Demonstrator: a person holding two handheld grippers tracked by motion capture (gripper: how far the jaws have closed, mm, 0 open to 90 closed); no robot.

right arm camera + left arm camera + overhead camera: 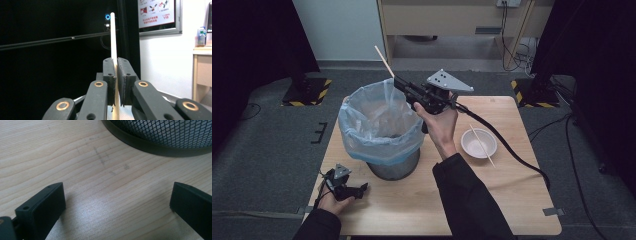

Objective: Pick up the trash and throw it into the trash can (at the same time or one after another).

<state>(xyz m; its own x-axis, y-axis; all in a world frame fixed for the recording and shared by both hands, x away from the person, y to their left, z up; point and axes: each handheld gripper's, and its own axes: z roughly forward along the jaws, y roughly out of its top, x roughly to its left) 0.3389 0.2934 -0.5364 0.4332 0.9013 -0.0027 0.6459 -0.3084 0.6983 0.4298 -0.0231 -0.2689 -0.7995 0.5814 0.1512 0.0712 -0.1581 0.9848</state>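
My right gripper [401, 84] is held above the far rim of a metal mesh bin [394, 167] lined with a clear blue plastic bag [377, 117]. It is shut on a pale wooden chopstick [383, 60] that sticks up and away past the jaws. In the right gripper view the chopstick [113, 37] stands pinched between the two pads of the right gripper [116, 65]. A second chopstick [482, 146] lies across a white bowl [472, 147] to the right of the bin. My left gripper [358, 189] rests open on the table near the bin's base [150, 145], with nothing between its jaws [117, 192].
The wooden table [512, 200] has bare surface at the front and right. The right gripper's black cable [507, 147] trails across the table past the bowl. Dark curtains and stand bases with hazard stripes [307, 92] flank the table.
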